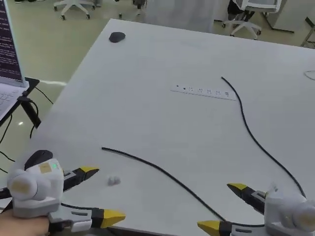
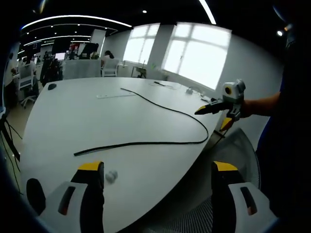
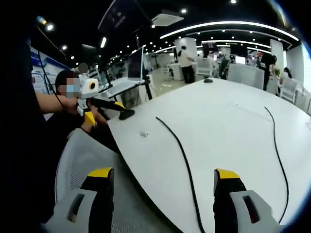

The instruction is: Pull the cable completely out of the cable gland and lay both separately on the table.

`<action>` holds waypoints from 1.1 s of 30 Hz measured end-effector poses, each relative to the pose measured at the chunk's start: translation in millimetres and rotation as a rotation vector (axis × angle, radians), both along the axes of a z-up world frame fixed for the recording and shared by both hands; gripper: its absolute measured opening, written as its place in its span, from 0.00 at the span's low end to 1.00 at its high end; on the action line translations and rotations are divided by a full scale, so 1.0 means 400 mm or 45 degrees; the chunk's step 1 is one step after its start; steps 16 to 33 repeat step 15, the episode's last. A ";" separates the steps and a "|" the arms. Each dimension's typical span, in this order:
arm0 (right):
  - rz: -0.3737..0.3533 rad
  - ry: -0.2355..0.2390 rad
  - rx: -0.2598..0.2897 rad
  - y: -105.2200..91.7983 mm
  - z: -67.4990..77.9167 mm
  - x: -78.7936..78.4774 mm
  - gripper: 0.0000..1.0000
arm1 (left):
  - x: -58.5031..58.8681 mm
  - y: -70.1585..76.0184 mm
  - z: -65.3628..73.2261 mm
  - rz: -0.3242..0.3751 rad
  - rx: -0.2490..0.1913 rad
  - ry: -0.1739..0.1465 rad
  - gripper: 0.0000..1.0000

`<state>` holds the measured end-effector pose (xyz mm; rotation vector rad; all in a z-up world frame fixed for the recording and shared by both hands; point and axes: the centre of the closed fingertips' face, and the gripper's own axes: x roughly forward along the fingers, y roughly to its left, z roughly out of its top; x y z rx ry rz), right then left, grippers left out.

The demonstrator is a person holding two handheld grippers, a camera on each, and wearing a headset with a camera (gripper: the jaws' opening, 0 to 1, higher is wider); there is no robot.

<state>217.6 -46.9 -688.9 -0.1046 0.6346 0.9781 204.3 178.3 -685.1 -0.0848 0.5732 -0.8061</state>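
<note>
Cable [image 1: 162, 170] lies in a long loop across the table [image 1: 147, 98], with its bend right at the near edge. The gland [image 1: 113, 180] sits apart from it, close to the left gripper [image 1: 103, 193]. Pulling away carelessly could undo this. The right gripper [image 1: 222, 206], just beside the bend, might snag the cable and drag it off, and a left jaw could knock the small gland over the edge. Both grippers hover at the near edge, jaws spread wide and empty, pointing inward.

White table [image 1: 147, 98] is carrying blk cable [image 1: 162, 172], wht gland [image 1: 113, 180] lying nearby but apart, pwr strip [image 1: 203, 91], mouse [image 1: 116, 37].
</note>
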 end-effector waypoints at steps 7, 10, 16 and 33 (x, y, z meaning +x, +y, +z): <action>-0.032 0.074 0.008 -0.042 -0.031 -0.021 0.91 | -0.014 -0.018 -0.010 -0.009 0.007 0.027 0.96; -0.005 0.076 -0.002 -0.038 -0.036 -0.029 0.92 | -0.018 -0.026 -0.021 0.000 0.017 0.061 0.99; -0.014 0.126 0.031 -0.036 -0.042 -0.037 0.99 | -0.027 -0.030 -0.033 -0.009 0.033 0.094 0.99; -0.014 0.126 0.031 -0.036 -0.042 -0.037 0.99 | -0.027 -0.030 -0.033 -0.009 0.033 0.094 0.99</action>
